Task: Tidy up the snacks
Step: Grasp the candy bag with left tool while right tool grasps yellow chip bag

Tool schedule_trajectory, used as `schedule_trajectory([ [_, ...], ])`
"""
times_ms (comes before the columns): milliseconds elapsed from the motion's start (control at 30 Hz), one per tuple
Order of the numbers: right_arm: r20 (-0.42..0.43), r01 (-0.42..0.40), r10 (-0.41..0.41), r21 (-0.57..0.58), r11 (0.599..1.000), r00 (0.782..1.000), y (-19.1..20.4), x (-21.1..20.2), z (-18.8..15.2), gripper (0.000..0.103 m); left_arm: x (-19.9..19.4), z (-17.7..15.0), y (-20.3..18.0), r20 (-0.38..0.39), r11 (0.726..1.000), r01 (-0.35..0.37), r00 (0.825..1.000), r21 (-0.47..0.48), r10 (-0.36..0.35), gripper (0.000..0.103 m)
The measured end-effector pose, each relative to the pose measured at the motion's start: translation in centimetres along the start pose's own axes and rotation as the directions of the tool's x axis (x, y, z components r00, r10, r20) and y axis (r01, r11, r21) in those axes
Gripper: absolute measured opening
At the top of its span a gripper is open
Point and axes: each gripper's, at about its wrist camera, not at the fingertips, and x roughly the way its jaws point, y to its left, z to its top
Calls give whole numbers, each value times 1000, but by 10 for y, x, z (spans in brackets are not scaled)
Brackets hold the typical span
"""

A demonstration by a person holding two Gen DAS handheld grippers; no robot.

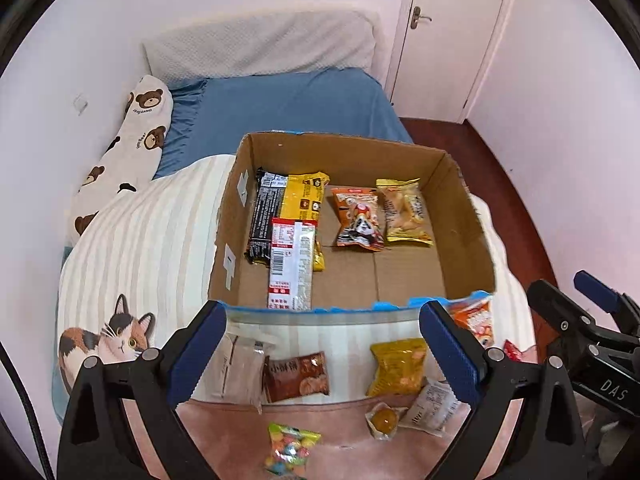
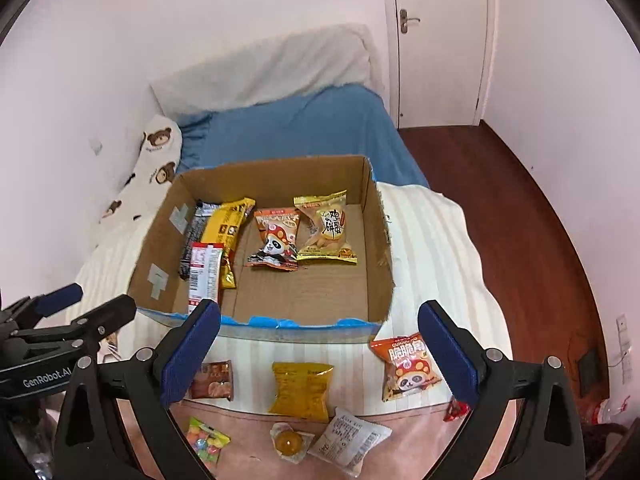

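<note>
An open cardboard box [image 1: 460, 216] [image 2: 380, 240] sits on the striped blanket. Inside lie a black bar [image 1: 262, 216], a yellow bar [image 1: 302, 200], a red-and-silver bar [image 1: 290, 268], an orange panda packet [image 1: 358, 220] and a gold packet [image 1: 404, 212]. In front of the box lie loose snacks: a brown packet [image 1: 298, 376], a yellow packet [image 1: 396, 368] [image 2: 302, 392], an orange panda packet [image 2: 408, 366], a candy bag [image 1: 290, 450], a round yolk snack [image 2: 288, 442] and a white packet [image 2: 348, 438]. My left gripper [image 1: 320, 352] and right gripper [image 2: 320, 352] are open and empty above them.
The box rests on a bed with a blue sheet [image 1: 288, 104], a bear-print pillow [image 1: 128, 160] on the left and a white pillow [image 1: 260, 44] at the head. A wooden floor [image 2: 500, 200] and a white door [image 2: 436, 40] lie to the right.
</note>
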Motion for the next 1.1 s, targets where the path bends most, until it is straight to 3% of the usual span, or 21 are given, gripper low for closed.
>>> schedule_trajectory([
  [200,-21,-44,45,49,998,999,-9,-15,-19,101,-18,-20,3,9,1000,-2,1000,-12,3,99],
  [367,-192,-42,64,118,992,979,-29,25,-58,101,11,-57,25,-86,992,-103,992,-71,97,99],
  [500,-330,-30,92,187,982,939,-47,68,-97,101,51,-97,47,-203,978,-177,967,-115,151,99],
  [633,-391,-32,122,228,973,912,-56,99,-127,96,86,-128,64,-311,964,-218,936,-151,163,99],
  [767,-408,-65,155,226,972,900,-45,128,-131,83,109,-139,73,-370,956,-216,920,-199,130,99],
  [933,-431,-78,158,197,977,888,-20,168,-126,84,133,-144,76,-437,957,-232,889,-173,137,99],
  [1100,-503,-56,134,168,984,854,2,212,-131,83,133,-170,88,-504,938,-242,859,-248,88,99],
])
